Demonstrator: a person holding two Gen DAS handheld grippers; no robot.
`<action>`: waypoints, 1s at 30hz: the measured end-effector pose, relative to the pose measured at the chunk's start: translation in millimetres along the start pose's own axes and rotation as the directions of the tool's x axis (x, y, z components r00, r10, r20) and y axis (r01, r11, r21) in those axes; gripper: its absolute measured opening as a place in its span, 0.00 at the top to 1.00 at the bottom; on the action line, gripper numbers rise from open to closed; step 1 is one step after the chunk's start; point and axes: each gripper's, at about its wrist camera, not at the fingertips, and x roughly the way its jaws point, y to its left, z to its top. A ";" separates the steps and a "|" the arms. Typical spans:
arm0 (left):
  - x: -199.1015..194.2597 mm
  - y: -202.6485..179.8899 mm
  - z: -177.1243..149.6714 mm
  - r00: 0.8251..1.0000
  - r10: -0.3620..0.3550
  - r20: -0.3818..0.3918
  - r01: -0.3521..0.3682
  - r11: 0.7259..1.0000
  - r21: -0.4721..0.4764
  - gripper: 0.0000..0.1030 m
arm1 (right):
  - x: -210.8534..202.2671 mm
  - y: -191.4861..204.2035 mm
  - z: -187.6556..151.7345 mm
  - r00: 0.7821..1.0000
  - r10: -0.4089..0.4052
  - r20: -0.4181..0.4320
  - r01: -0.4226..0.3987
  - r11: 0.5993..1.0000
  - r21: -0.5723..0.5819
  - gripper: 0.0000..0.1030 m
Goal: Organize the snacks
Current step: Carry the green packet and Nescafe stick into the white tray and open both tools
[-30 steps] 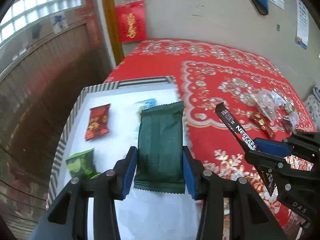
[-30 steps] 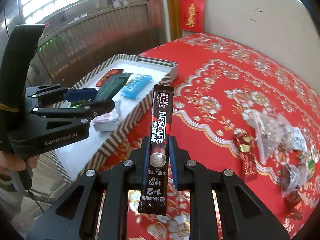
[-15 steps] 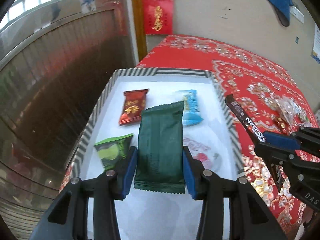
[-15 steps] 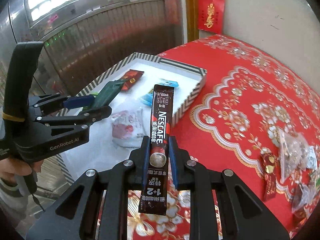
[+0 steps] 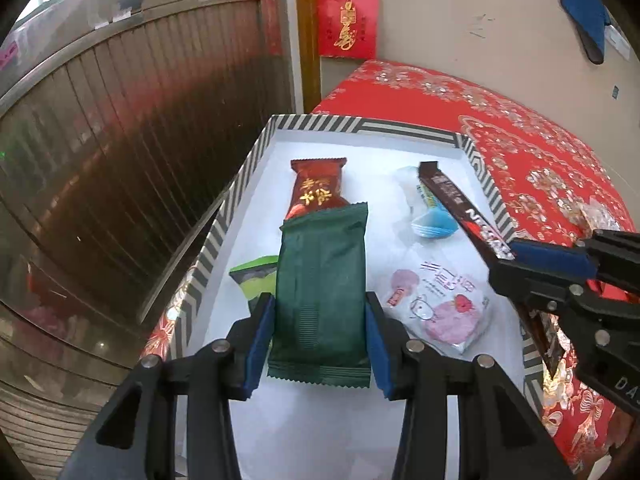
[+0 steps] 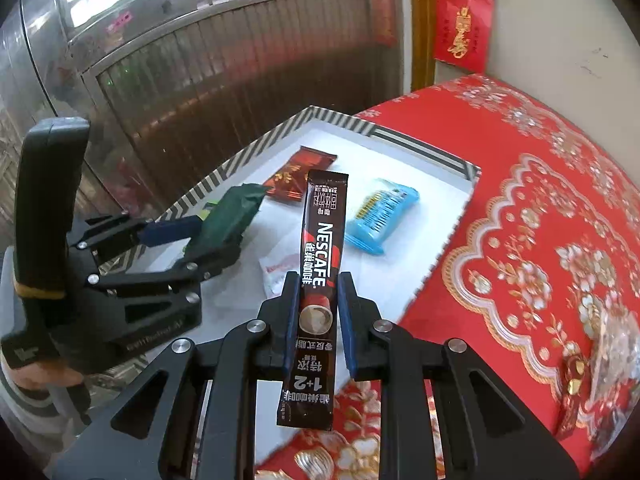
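— Grippers?
— Left gripper [image 5: 320, 340] clamps a flat, crimped-edge dark green packet [image 5: 322, 292] over the striped-rim white tray [image 5: 236, 196]. Right gripper [image 6: 319, 312] pinches a slim glossy Nescafé stick [image 6: 318, 264] beside it.

A dark green packet [image 5: 322, 300] and a brown Nescafe stick [image 6: 316, 280] are held above the striped tray [image 5: 240, 184], where red [image 5: 318, 188], blue [image 5: 430, 220], lime [image 5: 256, 280] and pink-white [image 5: 436, 304] packets lie flat.

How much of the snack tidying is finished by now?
Partly done. Four packets already lie in the striped tray: red, blue, lime and pink-white. In hand: the left gripper grips a dark green packet, the right gripper a Nescafe stick. A few wrapped sweets remain on the red tablecloth.
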 end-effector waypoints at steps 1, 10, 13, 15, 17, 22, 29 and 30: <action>0.5 0.7 0.3 1.000 0.002 0.001 -0.002 1.000 -0.001 0.55 | 4.3 2.5 2.6 1.000 0.003 -0.006 -0.003 1.000 -0.003 0.83; 3.8 7.7 1.4 1.000 0.026 0.008 -0.026 1.000 -0.014 0.55 | 30.5 7.9 11.5 0.999 0.014 -0.044 -0.014 1.000 0.007 0.83; 4.6 7.1 1.3 0.999 0.032 0.009 -0.032 0.999 -0.011 0.55 | 37.6 6.2 11.8 0.998 0.018 -0.053 -0.017 1.000 0.019 0.83; 4.9 6.8 1.6 0.999 0.032 0.009 -0.032 0.999 -0.011 0.55 | 42.5 4.8 11.0 0.998 0.021 -0.065 -0.020 0.999 0.026 0.83; 5.2 6.1 1.7 0.999 0.036 0.010 -0.036 0.999 -0.009 0.55 | 47.5 3.7 9.7 0.997 0.019 -0.077 -0.016 0.999 0.034 0.83; 6.2 5.1 2.0 0.999 0.045 0.005 -0.045 0.999 -0.021 0.51 | 46.5 -2.5 10.3 0.995 0.064 -0.073 -0.058 0.995 0.081 0.80; 5.7 2.5 1.9 0.999 0.052 -0.010 -0.052 0.998 -0.035 0.37 | 32.9 -9.2 7.7 0.994 0.109 -0.018 -0.106 0.985 0.138 0.79; 3.7 1.7 2.2 0.999 0.049 -0.005 -0.050 0.998 -0.039 0.34 | 29.6 -10.0 7.2 0.993 0.115 -0.007 -0.113 0.983 0.142 0.79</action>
